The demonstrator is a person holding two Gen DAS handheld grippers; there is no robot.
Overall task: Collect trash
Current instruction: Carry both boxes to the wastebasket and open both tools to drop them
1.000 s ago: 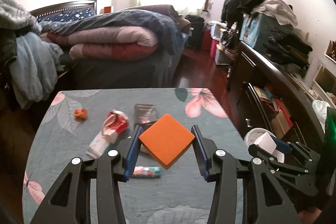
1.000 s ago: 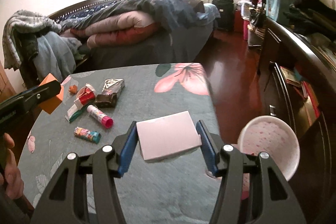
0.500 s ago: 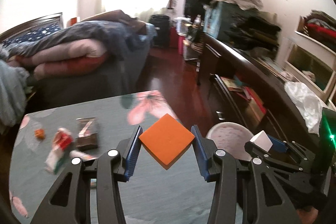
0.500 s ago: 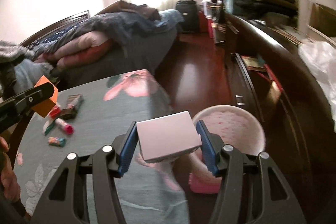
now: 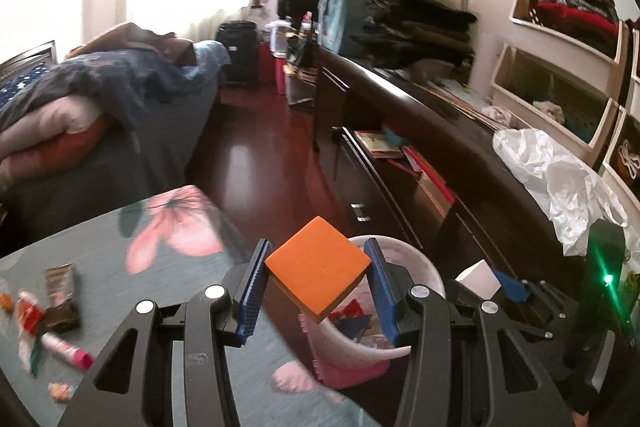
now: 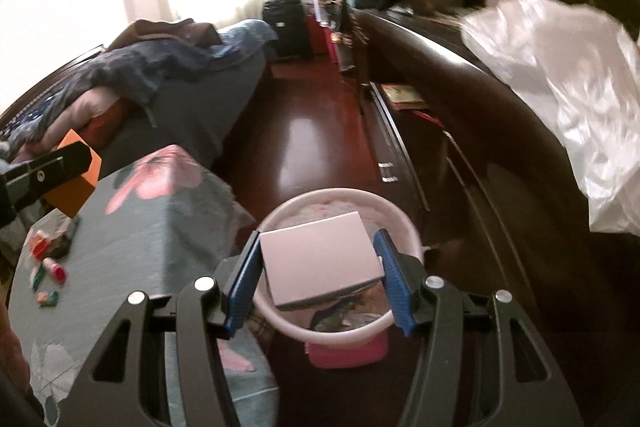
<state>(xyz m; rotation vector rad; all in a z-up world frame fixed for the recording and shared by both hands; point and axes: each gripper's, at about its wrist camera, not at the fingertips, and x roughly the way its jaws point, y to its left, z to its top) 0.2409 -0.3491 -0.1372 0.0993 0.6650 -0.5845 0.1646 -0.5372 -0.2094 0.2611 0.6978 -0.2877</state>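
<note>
Already both grippers are loaded and neither load has gone in. The left gripper (image 5: 316, 293) grips an orange block (image 5: 318, 269) by 2 opposite corners, above the gap between the table's right edge and the near rim of the pink-white waste bin (image 5: 434, 277); the bin stands on the floor just beside that edge. The right gripper (image 6: 318, 279) is clamped on a pale grey pad (image 6: 320, 253), held flat right over the bin's mouth (image 6: 414, 227), so I judge its drop is nearest. Some scraps lie in the bin, though what they are is blurred.

Much is left on the floral table (image 5: 172, 291). Near its left edge sit a red-and-white wrapper (image 5: 28, 313), a dark foil packet (image 5: 60, 293), a pink-capped tube (image 5: 66, 347) and a small colourful wrapper (image 5: 60, 391), 4 pieces at least, all well apart from the bin.

Around stand a bed piled with quilts (image 5: 80, 107), a dark sideboard (image 5: 420, 131) carrying a crumpled plastic bag (image 5: 556, 175), and shelves of clothes (image 5: 568, 11). Nothing blocks the bin itself; the 2 grippers are close together over it.
</note>
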